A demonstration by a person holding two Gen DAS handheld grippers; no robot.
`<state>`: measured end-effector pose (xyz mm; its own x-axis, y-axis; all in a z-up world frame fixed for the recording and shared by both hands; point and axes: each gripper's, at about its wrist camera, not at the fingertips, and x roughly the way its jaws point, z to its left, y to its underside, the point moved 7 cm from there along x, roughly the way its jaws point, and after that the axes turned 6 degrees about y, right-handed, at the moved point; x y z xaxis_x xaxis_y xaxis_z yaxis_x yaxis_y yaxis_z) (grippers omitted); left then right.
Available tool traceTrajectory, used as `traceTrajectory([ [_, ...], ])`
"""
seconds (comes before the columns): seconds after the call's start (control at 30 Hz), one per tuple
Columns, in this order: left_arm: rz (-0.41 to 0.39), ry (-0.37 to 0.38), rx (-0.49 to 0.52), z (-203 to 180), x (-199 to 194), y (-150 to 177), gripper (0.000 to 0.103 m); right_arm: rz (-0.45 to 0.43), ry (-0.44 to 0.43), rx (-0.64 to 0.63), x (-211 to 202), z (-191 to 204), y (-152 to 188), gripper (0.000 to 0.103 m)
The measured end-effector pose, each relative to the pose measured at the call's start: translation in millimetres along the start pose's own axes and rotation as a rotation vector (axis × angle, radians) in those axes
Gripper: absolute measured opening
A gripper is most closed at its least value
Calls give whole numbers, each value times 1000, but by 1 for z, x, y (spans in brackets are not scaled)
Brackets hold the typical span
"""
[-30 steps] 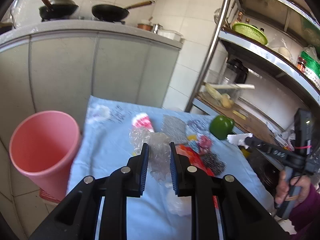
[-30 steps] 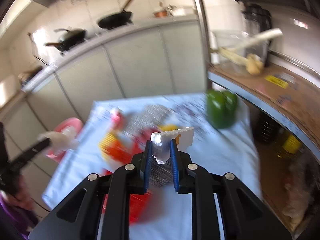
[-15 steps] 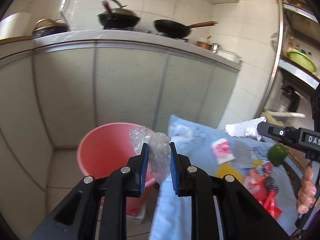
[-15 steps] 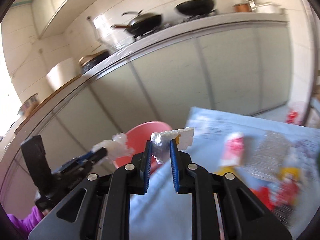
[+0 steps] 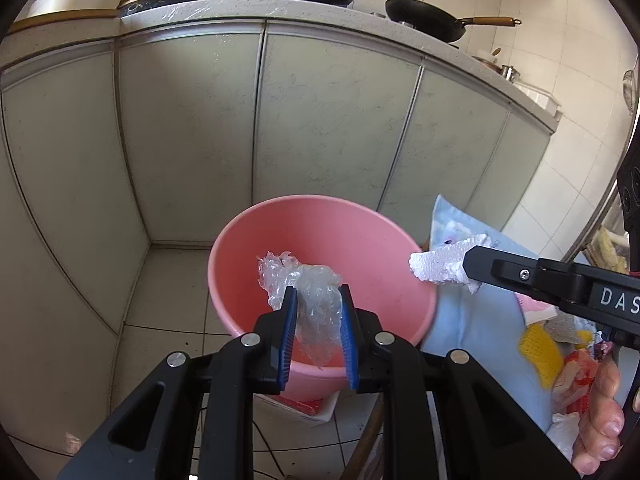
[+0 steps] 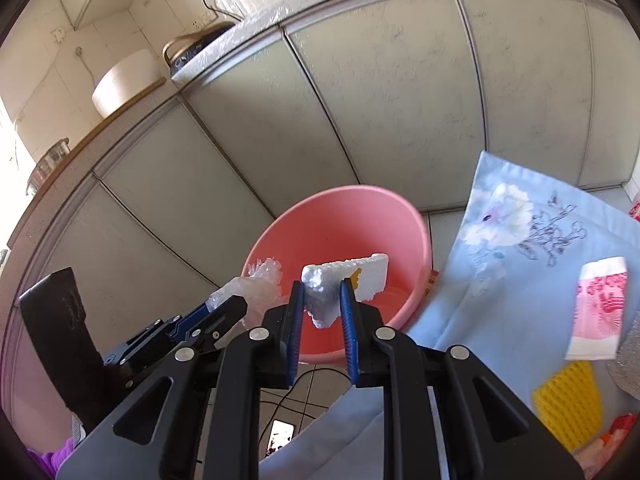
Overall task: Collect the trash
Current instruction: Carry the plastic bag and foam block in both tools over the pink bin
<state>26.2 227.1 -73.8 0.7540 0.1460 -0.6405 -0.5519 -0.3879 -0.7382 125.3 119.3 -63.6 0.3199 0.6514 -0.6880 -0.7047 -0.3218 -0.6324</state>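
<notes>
A pink plastic bucket (image 5: 360,248) (image 6: 360,216) stands on the tiled floor beside the table. My left gripper (image 5: 318,300) is shut on a crumpled clear plastic wrap (image 5: 304,280) and holds it over the bucket's mouth. My right gripper (image 6: 322,296) is shut on a white foam piece (image 6: 348,276), also above the bucket. In the left wrist view the foam piece (image 5: 440,266) hangs at the bucket's right rim, clamped by the right gripper. In the right wrist view the clear plastic wrap (image 6: 256,288) shows at the left gripper's tip.
A table under a light blue flowered cloth (image 6: 520,264) lies right of the bucket, with a pink-and-white packet (image 6: 600,308), a yellow mesh piece (image 6: 568,404) and red wrappers (image 5: 576,376). Grey cabinet doors (image 5: 320,120) stand behind. A cable and a phone (image 6: 280,438) lie on the floor.
Both grippers swung left from over the table to above the pink bucket, each still holding its piece. The bucket now fills the middle of both views.
</notes>
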Motion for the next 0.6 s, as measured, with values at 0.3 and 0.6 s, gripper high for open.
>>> traceTrajectory([
  [0.3,45,-35,-46,11,19,4,20,60,6,13,26,-3,9,19],
  [0.6,57,-53,-47,6,20,4,21,76,6,19,33,-5,10,19],
])
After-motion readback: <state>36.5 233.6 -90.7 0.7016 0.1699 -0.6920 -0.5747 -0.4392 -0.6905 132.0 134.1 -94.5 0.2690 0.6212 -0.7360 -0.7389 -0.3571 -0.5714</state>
